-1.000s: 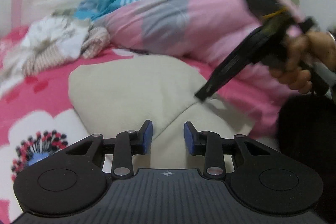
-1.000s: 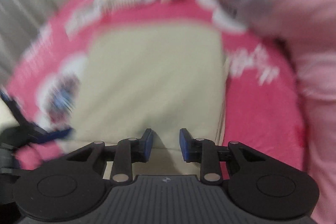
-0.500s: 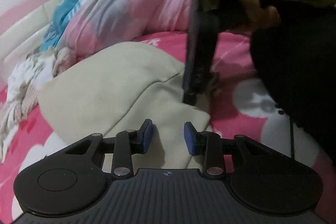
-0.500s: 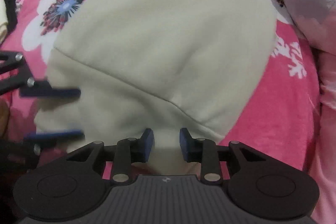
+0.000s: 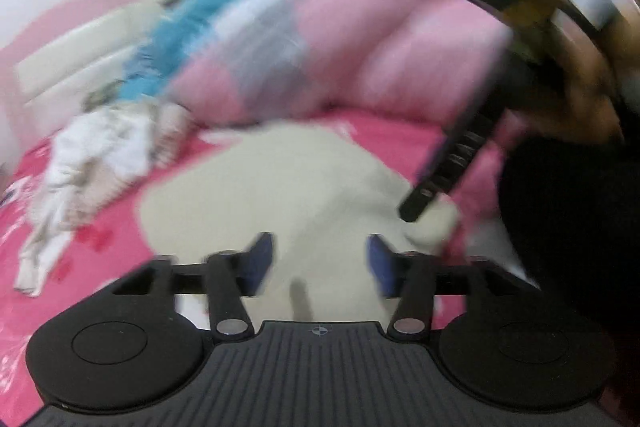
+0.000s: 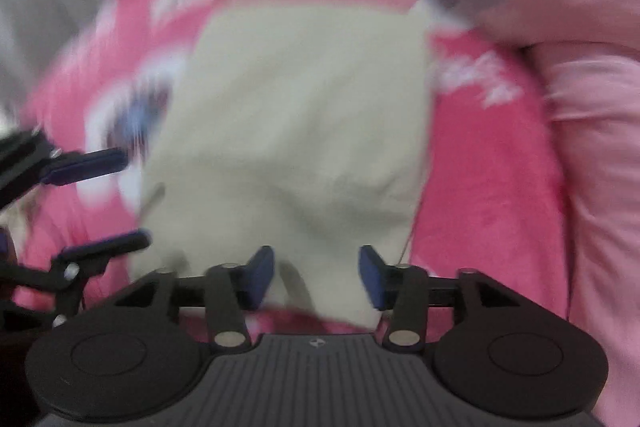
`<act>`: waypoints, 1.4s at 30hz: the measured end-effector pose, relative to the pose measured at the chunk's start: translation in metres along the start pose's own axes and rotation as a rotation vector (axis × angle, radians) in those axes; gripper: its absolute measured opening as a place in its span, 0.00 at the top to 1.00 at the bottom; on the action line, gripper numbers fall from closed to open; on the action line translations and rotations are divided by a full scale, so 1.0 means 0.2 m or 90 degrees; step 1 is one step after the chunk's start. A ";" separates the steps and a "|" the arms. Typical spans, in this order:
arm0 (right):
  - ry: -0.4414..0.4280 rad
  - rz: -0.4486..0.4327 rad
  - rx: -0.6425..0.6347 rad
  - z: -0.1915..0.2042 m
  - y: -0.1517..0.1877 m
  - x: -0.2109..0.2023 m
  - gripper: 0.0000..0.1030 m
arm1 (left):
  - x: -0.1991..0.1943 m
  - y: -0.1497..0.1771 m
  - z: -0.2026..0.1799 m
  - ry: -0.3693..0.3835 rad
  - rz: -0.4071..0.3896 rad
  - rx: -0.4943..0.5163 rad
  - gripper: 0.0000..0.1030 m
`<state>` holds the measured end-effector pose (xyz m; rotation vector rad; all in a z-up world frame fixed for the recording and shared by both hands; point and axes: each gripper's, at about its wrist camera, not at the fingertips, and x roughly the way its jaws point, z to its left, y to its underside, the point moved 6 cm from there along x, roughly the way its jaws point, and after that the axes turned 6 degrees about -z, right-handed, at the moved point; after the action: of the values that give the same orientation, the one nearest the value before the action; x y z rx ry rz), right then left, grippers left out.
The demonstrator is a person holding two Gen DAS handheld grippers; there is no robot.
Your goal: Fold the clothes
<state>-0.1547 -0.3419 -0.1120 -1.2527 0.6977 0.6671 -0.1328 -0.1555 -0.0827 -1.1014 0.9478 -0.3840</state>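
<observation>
1. My left gripper [image 5: 318, 261]: jaws wide apart, empty, over the cream garment [image 5: 288, 187] lying flat on the pink bed [image 5: 384, 125].
2. My right gripper [image 6: 316, 277]: same, jaws apart, empty.
3. Only left view shows white clothes [image 5: 92, 163] near the headboard edge.
</observation>
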 end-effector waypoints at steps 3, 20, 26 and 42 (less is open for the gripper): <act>0.013 -0.082 0.081 -0.05 0.03 -0.01 0.32 | 0.08 -0.06 0.10 -0.060 0.020 -0.085 0.24; 0.023 -0.087 0.167 -0.08 0.08 0.08 0.25 | 0.24 0.16 0.30 -0.184 0.241 -0.305 0.17; 0.020 -0.076 0.163 -0.07 0.09 0.09 0.22 | 0.25 0.17 0.30 -0.189 0.257 -0.310 0.14; 0.012 -0.073 0.190 -0.10 0.09 0.10 0.15 | 0.26 0.14 0.28 -0.221 0.278 -0.288 0.10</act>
<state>-0.1589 -0.3572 -0.1415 -1.0163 0.7070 0.4381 -0.0628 -0.1460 -0.1243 -1.2728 0.9517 0.3884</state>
